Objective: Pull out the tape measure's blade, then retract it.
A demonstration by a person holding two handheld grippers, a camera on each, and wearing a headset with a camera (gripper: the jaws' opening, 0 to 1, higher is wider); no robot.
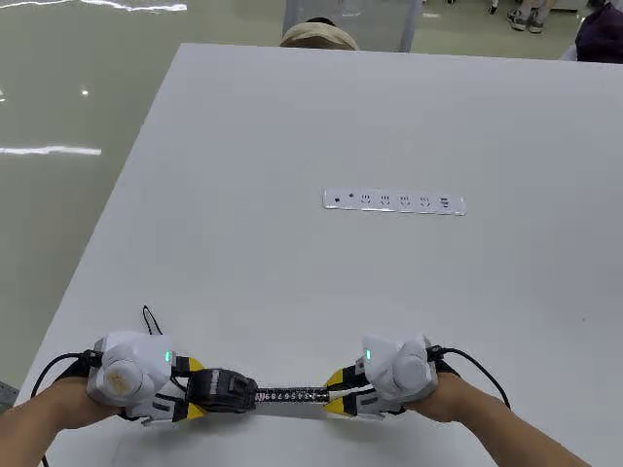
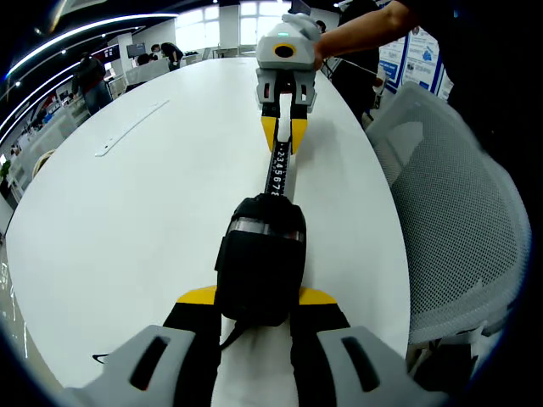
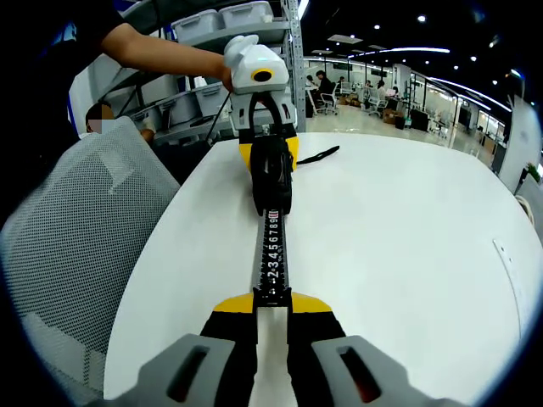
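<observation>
Near the front edge of the counter (image 1: pixel 292 126), toward its left front corner, lies the black tape measure (image 1: pixel 222 389), with its blade (image 1: pixel 290 396) out only a short way toward the right. I judge that the pulling-out step is in hand, because only the first numbers on the blade can be seen. The next move, I think, calls for taking my two hands further apart along this edge, holding the blade straight and flat. Only after that should I let it run slowly back inside.

My left tongs (image 2: pixel 259 297) are closed on the tape measure from both sides, at its back end. My right tongs (image 3: pixel 271 303) pinch the tip of the blade between their yellow ends. The tape measure and the right tongs are apart, joined only by the blade. A thin black cord (image 1: pixel 148 319) lies just behind the left tongs. A white power strip (image 1: pixel 394 201) lies well apart, about the middle of the counter.
</observation>
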